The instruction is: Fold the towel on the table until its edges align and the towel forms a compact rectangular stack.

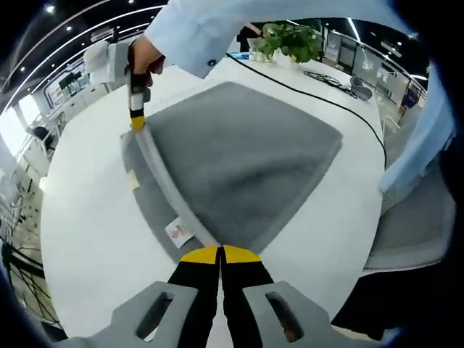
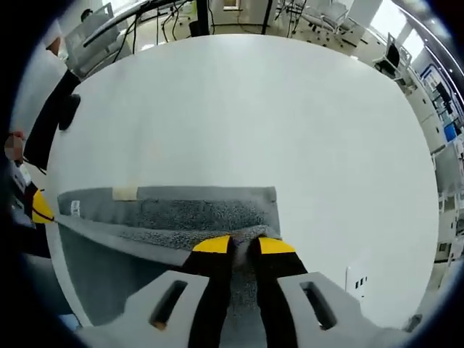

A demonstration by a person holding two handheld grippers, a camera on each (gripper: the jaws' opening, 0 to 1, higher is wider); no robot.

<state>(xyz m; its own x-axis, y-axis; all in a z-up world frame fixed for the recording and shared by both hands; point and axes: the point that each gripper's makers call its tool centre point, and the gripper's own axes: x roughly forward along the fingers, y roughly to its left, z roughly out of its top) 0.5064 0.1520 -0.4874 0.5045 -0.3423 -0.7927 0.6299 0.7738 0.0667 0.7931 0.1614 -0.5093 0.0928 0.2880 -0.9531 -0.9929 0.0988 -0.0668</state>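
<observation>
A leafy green potted plant [image 1: 291,40] stands at the far edge of the round white table [image 1: 87,217], with a thin black cable [image 1: 319,98] running across the tabletop beside it and a grey mesh office chair [image 1: 413,225] just off the table's rim. None of these lies on the towel.

The grey terry towel [image 1: 239,159] is spread on the table, one border lifted in a taut fold that runs between the two tools; a small white care label [image 1: 176,232] and a pale tag [image 2: 125,193] show on the layer beneath.

In the left gripper view, the left gripper [image 1: 219,255], with yellow tips on black jaws, has its jaws pressed together on the near corner of the towel's raised edge. At the far end of that edge, the right gripper [image 1: 136,119], held by a hand [image 1: 145,58] in a pale blue sleeve [image 1: 217,29], pinches the other corner. In the right gripper view, its own yellow-tipped jaws stand slightly apart with towel fabric bunched between them, gripping it.
</observation>
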